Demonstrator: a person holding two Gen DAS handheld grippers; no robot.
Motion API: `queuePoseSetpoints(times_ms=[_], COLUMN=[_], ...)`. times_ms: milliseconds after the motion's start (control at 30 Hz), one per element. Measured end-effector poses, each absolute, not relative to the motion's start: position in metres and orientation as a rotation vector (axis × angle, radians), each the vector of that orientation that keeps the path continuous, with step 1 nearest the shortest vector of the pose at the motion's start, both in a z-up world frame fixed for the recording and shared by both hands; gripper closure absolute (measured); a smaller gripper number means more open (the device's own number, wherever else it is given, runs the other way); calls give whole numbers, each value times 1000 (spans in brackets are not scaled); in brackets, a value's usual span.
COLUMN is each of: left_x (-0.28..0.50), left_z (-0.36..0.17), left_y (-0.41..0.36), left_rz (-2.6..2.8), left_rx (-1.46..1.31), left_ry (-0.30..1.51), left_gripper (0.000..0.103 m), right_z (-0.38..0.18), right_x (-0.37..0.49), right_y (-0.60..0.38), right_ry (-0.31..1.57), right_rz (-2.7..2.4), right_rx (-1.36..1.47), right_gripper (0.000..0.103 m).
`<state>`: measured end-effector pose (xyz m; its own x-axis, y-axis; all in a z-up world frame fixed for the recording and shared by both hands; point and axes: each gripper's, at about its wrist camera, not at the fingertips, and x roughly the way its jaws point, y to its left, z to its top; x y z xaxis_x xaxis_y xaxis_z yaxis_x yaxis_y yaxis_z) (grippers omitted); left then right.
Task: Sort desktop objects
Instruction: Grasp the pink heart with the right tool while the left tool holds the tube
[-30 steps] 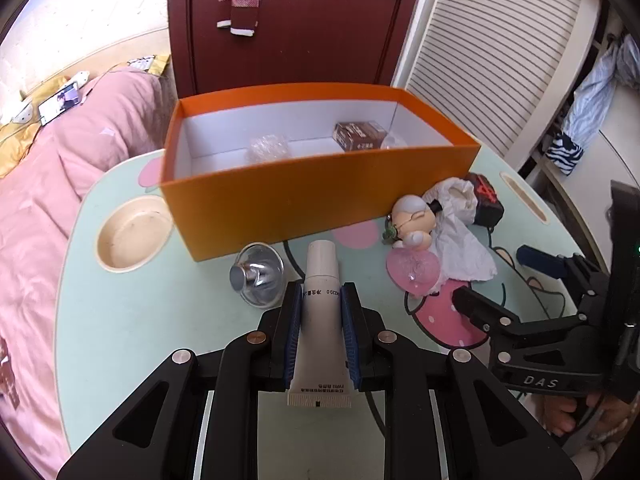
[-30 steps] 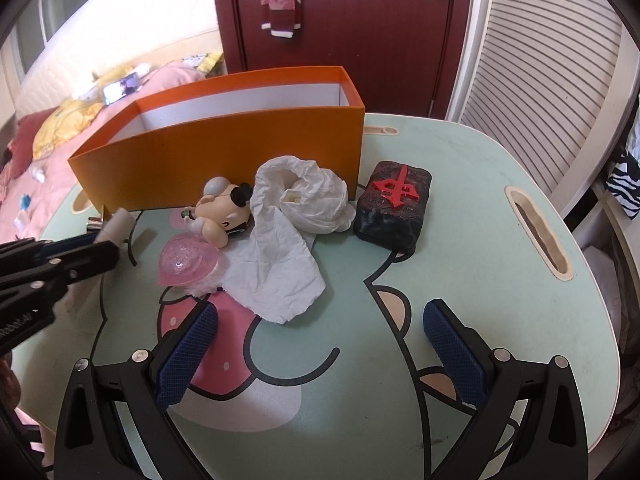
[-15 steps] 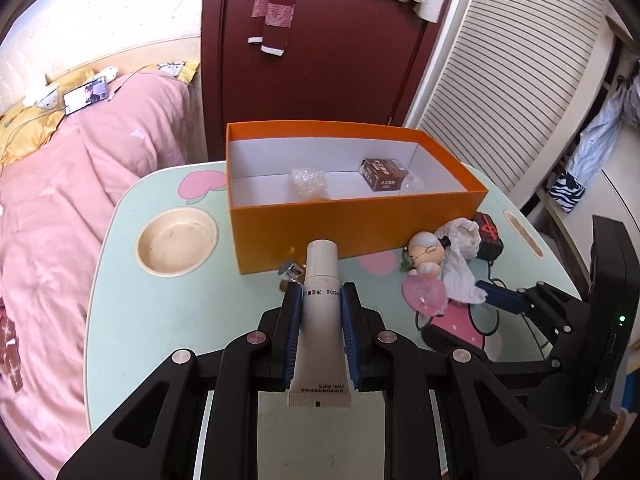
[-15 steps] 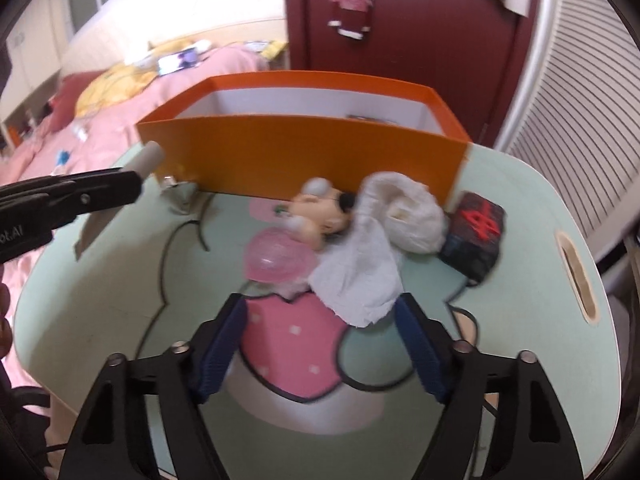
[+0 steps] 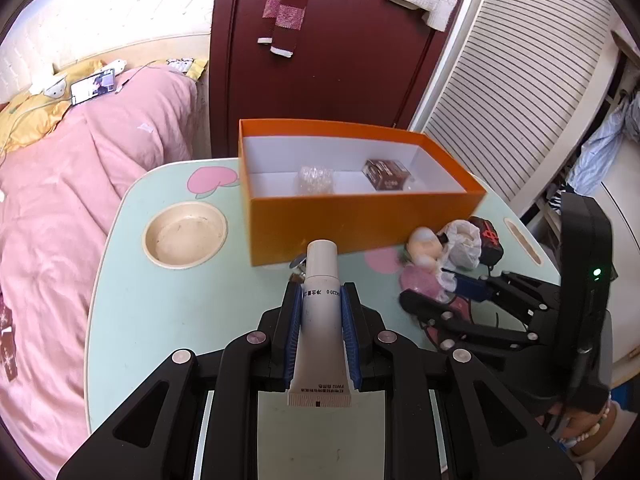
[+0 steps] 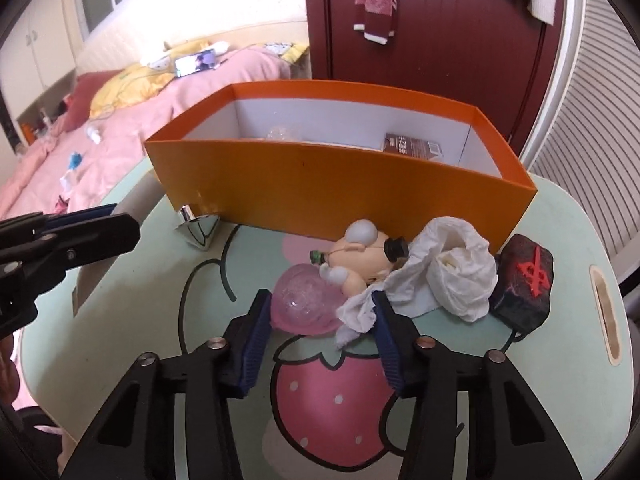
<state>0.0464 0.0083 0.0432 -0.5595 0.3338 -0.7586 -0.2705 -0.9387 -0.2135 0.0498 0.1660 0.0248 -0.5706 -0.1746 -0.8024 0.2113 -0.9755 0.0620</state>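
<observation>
Leftmost, the left tool point(image 5: 320, 334) tilts down over the mint bench point(image 5: 132, 300), clamped on a white tube point(image 5: 320, 312) whose cap points at the orange box point(image 5: 360, 216). Beside it, the right tool point(image 6: 320, 334) slopes down too, its jaws closing around a pink shell point(image 6: 306, 300) and a tissue point(image 6: 452, 276). A pink bed point(image 5: 80, 168) lies left. Only the right view shows the chrome cone point(image 6: 198, 230).
</observation>
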Motion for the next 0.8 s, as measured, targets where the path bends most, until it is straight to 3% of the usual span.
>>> queuePoseSetpoints(times_ms=[167, 633, 800], left_x=[49, 48, 49], left_z=[43, 51, 52], left_y=[9, 14, 20], left_rz=[2502, 2496, 2485], left_rx=[-1235, -1207, -1204], left_ry=[-107, -91, -79], left_gripper=[82, 82, 82], right_z=[29, 85, 74], right_x=[59, 95, 90], right_y=[178, 199, 198], right_ry=[-74, -165, -113], right_rz=[-2564, -2595, -2608], right_rx=[1297, 1052, 1095], right_gripper=[65, 65, 65])
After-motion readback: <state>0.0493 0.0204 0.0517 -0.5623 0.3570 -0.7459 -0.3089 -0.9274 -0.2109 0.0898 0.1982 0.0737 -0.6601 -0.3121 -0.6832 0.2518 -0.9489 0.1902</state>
